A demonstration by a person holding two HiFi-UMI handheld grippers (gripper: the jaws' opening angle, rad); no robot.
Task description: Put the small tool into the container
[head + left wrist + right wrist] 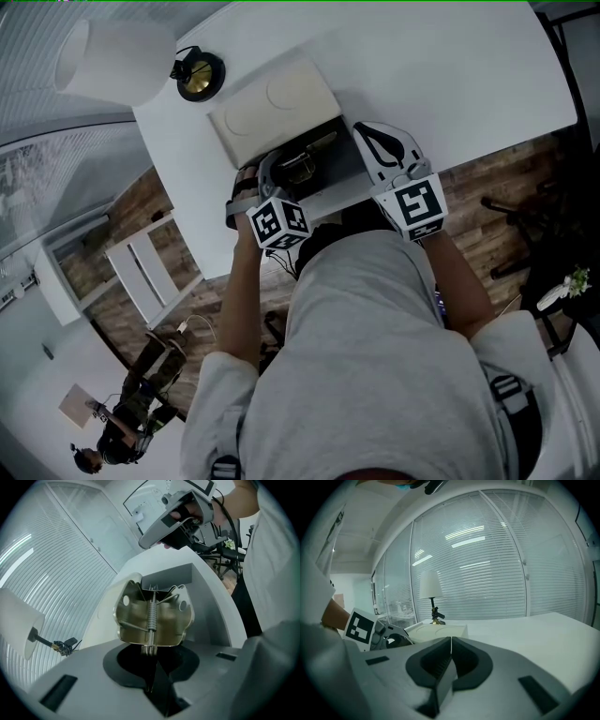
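Note:
The small tool (152, 616) is a brass-coloured metal clip with a coil spring down its middle. My left gripper (149, 654) is shut on its near end and holds it inside the open grey container (197, 581). In the head view the tool (307, 157) hangs over the container's dark inside (349, 171), with the left gripper (279, 176) at its near left edge. My right gripper (367, 133) hovers at the container's right side. Its jaws (450, 641) are shut with nothing between them.
The container's cream lid (272, 108) lies open behind it on the white table (450, 75). A white-shaded lamp (112, 61) with a brass base (200, 77) stands at the table's far left corner. Slatted blinds (497, 564) run behind the table.

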